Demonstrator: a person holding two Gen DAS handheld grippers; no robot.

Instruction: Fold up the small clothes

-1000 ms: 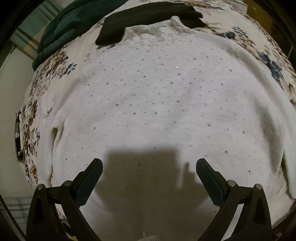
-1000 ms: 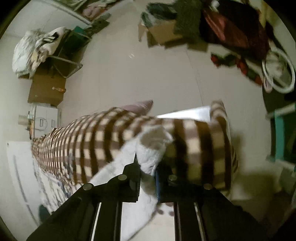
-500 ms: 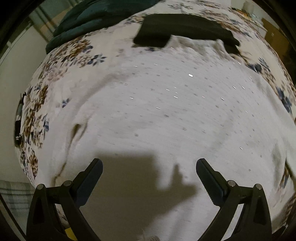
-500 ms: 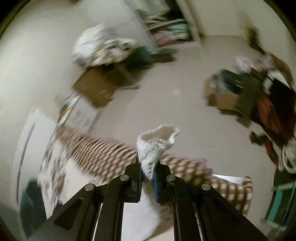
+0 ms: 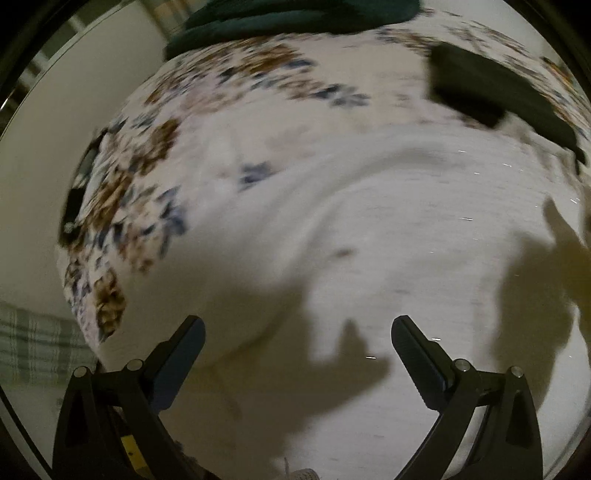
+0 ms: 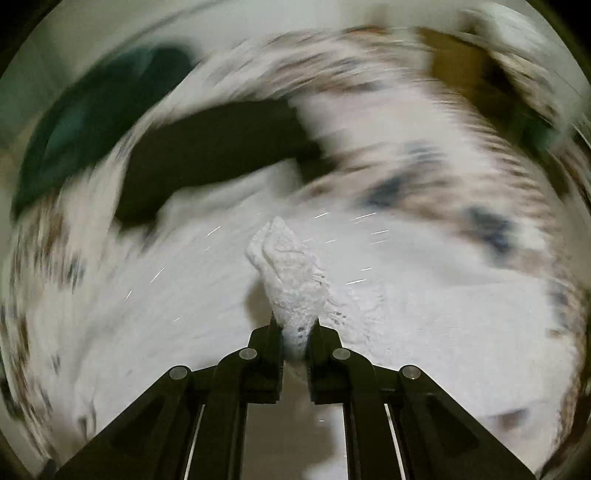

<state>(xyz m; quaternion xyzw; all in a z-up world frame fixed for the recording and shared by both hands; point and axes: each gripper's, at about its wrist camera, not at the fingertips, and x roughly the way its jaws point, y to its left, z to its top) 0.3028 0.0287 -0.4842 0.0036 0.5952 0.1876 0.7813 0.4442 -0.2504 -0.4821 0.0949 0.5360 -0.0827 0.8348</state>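
A white knit garment with small shiny dots lies spread on a floral bedspread. My left gripper is open and empty, hovering just above the garment's near left part. My right gripper is shut on a bunched lacy edge of the white garment and holds it above the rest of the garment. Both views are motion-blurred.
A black folded cloth lies beyond the garment, and also shows in the right wrist view. A dark teal blanket lies at the far edge of the bed. The bed's left edge drops to the floor.
My right gripper swung from facing the room to facing down over the bed, carrying the garment's edge with it. My left gripper shifted left, so the garment now sits more to the right.
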